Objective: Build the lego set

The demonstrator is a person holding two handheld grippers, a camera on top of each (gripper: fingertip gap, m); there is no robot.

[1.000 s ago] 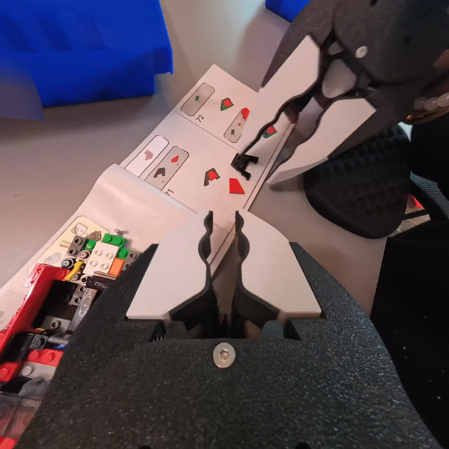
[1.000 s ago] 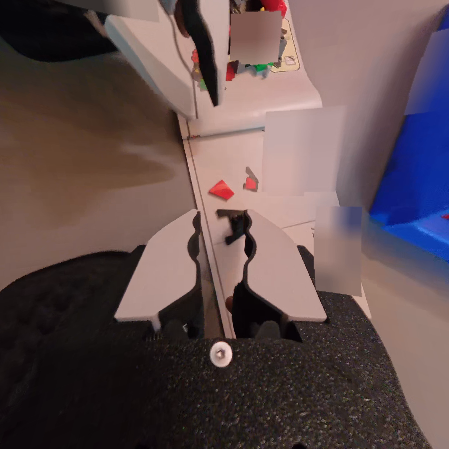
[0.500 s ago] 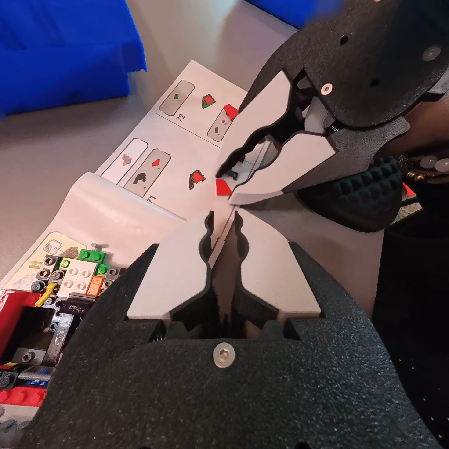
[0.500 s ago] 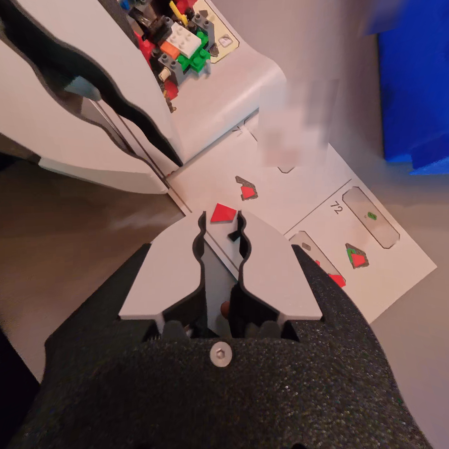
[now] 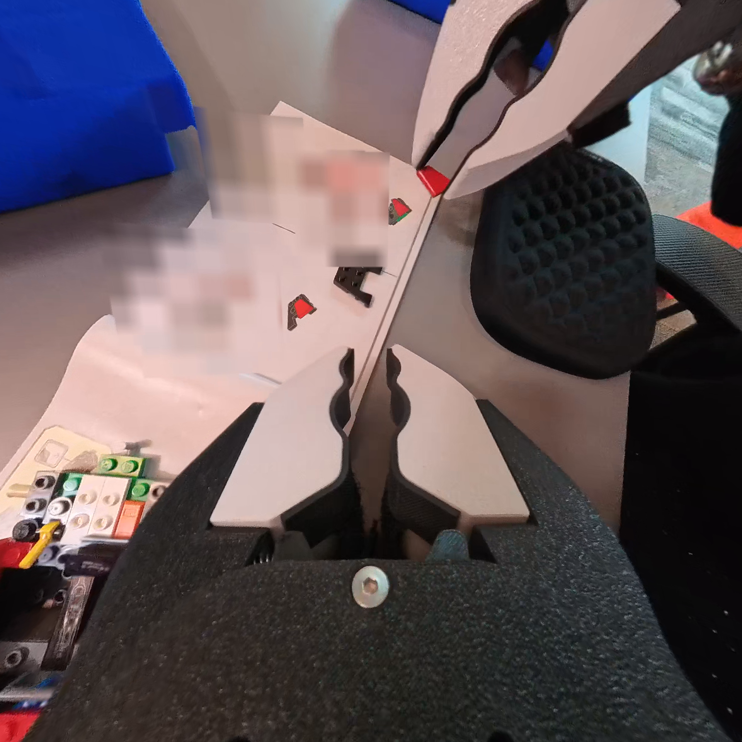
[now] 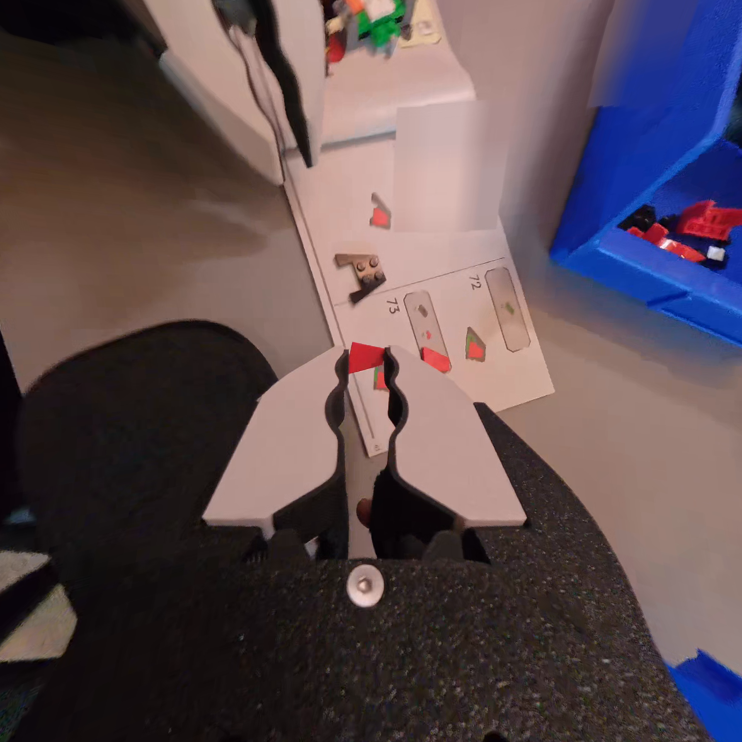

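My right gripper (image 6: 366, 354) is shut on a small red wedge tile (image 6: 364, 358), held just above the open instruction booklet (image 6: 441, 257). In the left wrist view it hangs at the upper right (image 5: 441, 178) with the red tile (image 5: 433, 181) at its tips. A black wedge plate (image 6: 363, 275) lies loose on the booklet, a little beyond the right gripper; it also shows in the left wrist view (image 5: 355, 281). My left gripper (image 5: 369, 355) is open and empty over the booklet's right edge (image 5: 395, 289). The partly built model (image 5: 80, 502) lies at its lower left.
A blue bin (image 6: 642, 249) holding red and black pieces stands right of the booklet; more blue bins (image 5: 72, 92) stand at the back left. A black padded chair armrest (image 5: 562, 261) lies close beside the table edge, also under my right gripper (image 6: 140, 421). The grippers' ends are close to 10 centimeters from one another.
My right gripper has let go of the black wedge plate, closed on the red tile and lifted it off the booklet, pulling back. The left gripper stays open, shifted slightly.
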